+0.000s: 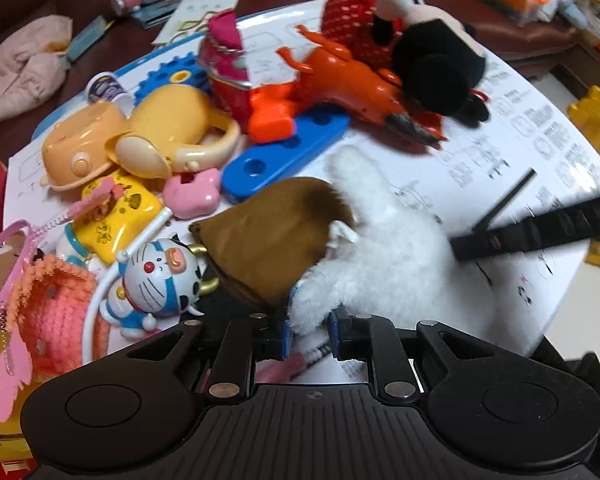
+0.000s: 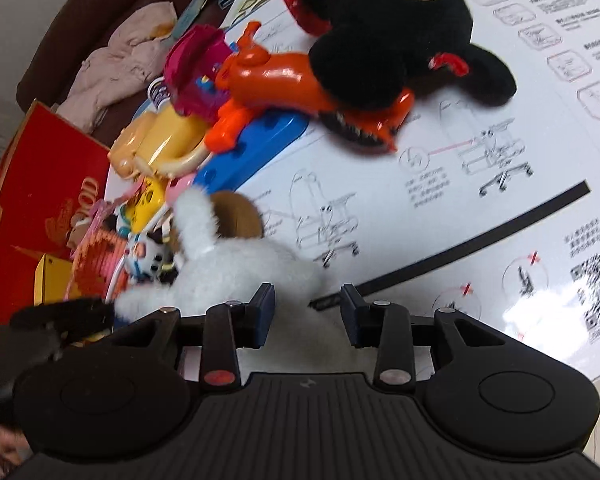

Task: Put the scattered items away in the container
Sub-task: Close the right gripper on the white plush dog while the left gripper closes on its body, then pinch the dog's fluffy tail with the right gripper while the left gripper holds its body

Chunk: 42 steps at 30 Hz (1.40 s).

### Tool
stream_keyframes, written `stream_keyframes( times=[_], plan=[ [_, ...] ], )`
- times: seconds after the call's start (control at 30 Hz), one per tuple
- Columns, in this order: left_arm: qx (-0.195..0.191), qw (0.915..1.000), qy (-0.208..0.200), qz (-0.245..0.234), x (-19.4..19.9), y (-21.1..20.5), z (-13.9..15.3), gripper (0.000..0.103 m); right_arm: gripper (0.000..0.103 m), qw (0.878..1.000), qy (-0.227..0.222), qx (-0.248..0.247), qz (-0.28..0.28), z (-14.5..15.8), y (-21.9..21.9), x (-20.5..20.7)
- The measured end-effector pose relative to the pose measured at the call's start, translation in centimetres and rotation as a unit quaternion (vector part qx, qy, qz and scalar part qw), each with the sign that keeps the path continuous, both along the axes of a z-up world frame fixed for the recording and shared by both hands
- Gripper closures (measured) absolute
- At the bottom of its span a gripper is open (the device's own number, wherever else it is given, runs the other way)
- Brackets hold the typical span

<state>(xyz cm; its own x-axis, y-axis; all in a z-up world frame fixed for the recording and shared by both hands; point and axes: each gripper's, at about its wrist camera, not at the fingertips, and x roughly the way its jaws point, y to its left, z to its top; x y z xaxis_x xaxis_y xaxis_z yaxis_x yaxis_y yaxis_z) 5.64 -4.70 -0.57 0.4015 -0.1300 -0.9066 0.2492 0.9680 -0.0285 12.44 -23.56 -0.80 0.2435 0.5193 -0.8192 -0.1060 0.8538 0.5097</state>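
Observation:
A white-and-brown plush dog (image 1: 380,240) lies on the white instruction sheet (image 1: 520,128). My left gripper (image 1: 310,334) is shut on the plush dog's fluffy end, its blue pads pressed into the fur. In the right wrist view the same plush dog (image 2: 236,268) lies just ahead of my right gripper (image 2: 308,316), which is open with the fur between and below its fingers. The red box (image 2: 48,184) stands at the left. A Minnie plush (image 2: 396,28), an orange dinosaur (image 2: 300,84) and a blue plastic bar (image 1: 284,156) lie scattered.
A pile of small toys sits at the left: a yellow pot (image 1: 172,128), a Doraemon figure (image 1: 160,276), a pink knitted piece (image 1: 56,304). A black strap (image 2: 480,232) crosses the sheet. A pink cloth (image 1: 20,68) lies on the dark sofa.

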Motion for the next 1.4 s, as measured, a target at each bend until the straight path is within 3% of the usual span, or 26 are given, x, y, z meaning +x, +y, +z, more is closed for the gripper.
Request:
stream_keyframes(
  times=[0.13, 0.27, 0.47, 0.6, 0.93, 1.07, 1.13, 1.4],
  plan=[
    [-0.012, 0.9998, -0.009, 0.016, 0.0, 0.8, 0.3, 0.067, 0.061, 1.000, 0.009, 0.008, -0.005, 0.1, -0.1, -0.2],
    [-0.017, 0.9997, -0.009, -0.012, -1.7, 0.8, 0.8, 0.053, 0.061, 1.000, 0.012, 0.008, -0.024, -0.1, -0.5, 0.3],
    [-0.033, 0.9986, 0.003, -0.042, -3.8, 0.5, 0.9, 0.045, 0.061, 1.000, 0.011, 0.006, -0.025, -0.1, -0.2, 0.0],
    [-0.024, 0.9994, -0.012, -0.021, -3.7, 0.4, 0.9, 0.048, 0.061, 1.000, 0.011, 0.004, -0.027, -0.2, -0.3, 0.0],
    [-0.059, 0.9977, -0.031, -0.012, -3.3, 0.4, 2.0, 0.048, 0.061, 0.999, -0.003, 0.001, -0.037, 0.1, -0.6, -0.1],
    [-0.070, 0.9971, -0.028, -0.007, -3.6, 1.2, 2.1, 0.038, 0.060, 0.999, 0.002, 0.008, -0.036, -0.1, -0.6, -0.1],
    [-0.084, 0.9960, -0.030, -0.002, -3.7, 1.5, 2.3, 0.033, 0.053, 0.999, 0.003, 0.011, -0.032, -0.2, -0.4, -0.2],
    [-0.068, 0.9968, -0.041, -0.006, -3.2, 1.2, 2.3, 0.035, 0.052, 1.000, -0.019, -0.001, -0.011, 0.5, 1.0, -0.7]
  ],
)
